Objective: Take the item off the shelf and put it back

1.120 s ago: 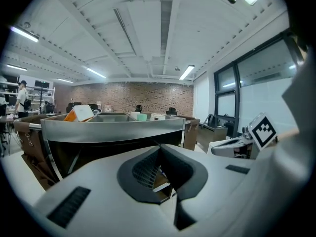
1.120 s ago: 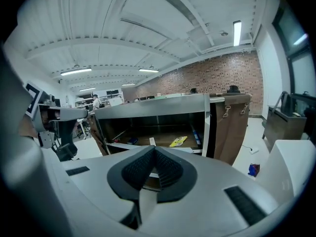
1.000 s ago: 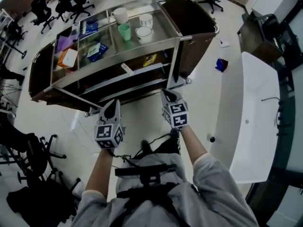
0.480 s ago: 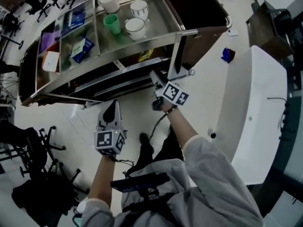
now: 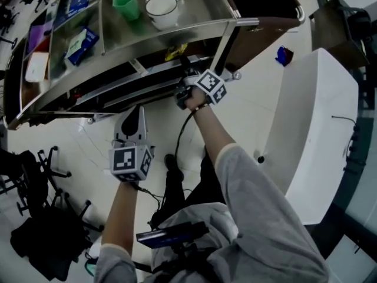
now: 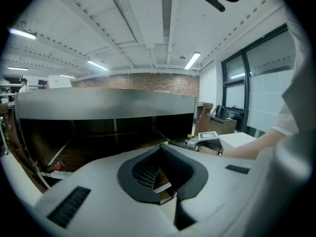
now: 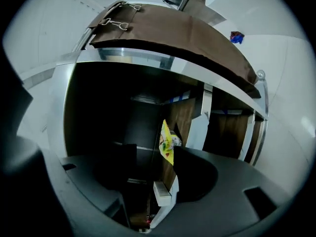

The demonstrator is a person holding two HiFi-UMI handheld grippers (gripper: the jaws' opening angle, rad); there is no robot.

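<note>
A yellow packet [image 5: 175, 52] lies on the dark middle shelf of the steel cart [image 5: 235, 23]. In the right gripper view the packet [image 7: 167, 142] stands a little beyond the jaws, with a small white box [image 7: 162, 194] nearer. My right gripper [image 5: 184, 86] reaches in at that shelf's edge. Its jaws [image 7: 148, 172] are opening and hold nothing. My left gripper [image 5: 134, 115] hangs back below the cart, over the floor, pointing at it. Its jaws [image 6: 158, 174] are shut and empty.
On the cart's top stand a green cup [image 5: 125, 5], a white bowl [image 5: 160, 6] and a blue packet [image 5: 82, 40]. A long white table [image 5: 306, 128] runs along the right. A blue object [image 5: 284, 55] lies on the floor. Black office chairs [image 5: 35, 175] crowd the left.
My right gripper has gone from near my body forward to the cart's middle shelf, and its jaws have spread apart. The left gripper has stayed low. The cart has drawn closer in view.
</note>
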